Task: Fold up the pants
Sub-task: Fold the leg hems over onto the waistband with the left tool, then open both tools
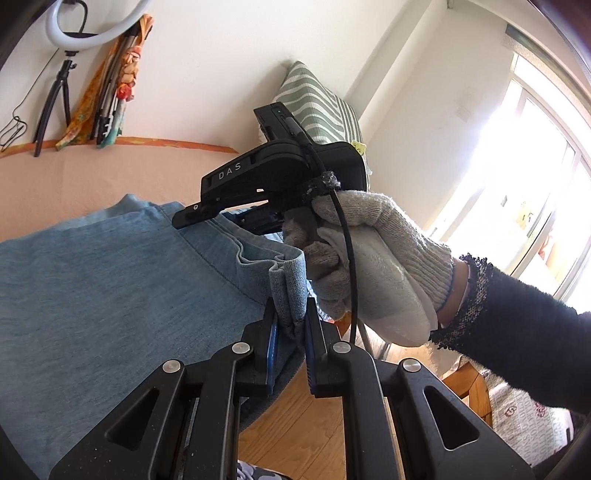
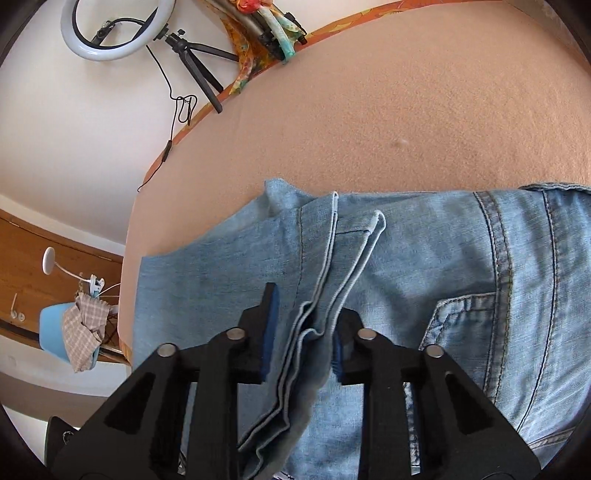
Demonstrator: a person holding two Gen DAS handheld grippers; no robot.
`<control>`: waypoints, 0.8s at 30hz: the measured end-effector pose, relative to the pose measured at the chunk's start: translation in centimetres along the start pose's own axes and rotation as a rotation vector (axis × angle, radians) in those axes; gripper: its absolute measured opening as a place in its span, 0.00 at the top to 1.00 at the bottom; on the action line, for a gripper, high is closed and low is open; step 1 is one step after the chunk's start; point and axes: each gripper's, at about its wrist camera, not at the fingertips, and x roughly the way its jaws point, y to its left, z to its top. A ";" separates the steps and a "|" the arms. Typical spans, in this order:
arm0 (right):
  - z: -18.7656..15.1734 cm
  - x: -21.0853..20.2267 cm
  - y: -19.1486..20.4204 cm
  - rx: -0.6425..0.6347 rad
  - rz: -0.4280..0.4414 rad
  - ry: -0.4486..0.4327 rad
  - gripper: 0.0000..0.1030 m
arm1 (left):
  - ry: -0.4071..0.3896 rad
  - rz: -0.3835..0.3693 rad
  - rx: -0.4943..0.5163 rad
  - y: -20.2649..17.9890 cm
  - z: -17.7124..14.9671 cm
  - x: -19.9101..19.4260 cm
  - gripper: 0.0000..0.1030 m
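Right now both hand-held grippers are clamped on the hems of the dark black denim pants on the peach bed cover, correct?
Only the colour is wrong: the pants are light blue denim, as the right wrist view shows. Both the left hand-held gripper and the right hand-held gripper grip hems.

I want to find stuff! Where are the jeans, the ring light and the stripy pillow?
jeans [image 2: 424, 266]: right wrist view, flat denim by the back pocket.
ring light [image 2: 114, 51]: right wrist view, lower white rim.
pillow [image 1: 314, 103]: left wrist view, striped front.

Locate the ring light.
The ring light sits top left in the right wrist view, on a tripod against the wall, beyond the bed; the left wrist view shows it top left too.
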 end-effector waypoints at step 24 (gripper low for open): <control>1.1 -10.0 -3.8 -0.103 -0.220 -0.208 0.93 | 0.108 -0.109 0.120 -6.2 -0.2 7.2 0.90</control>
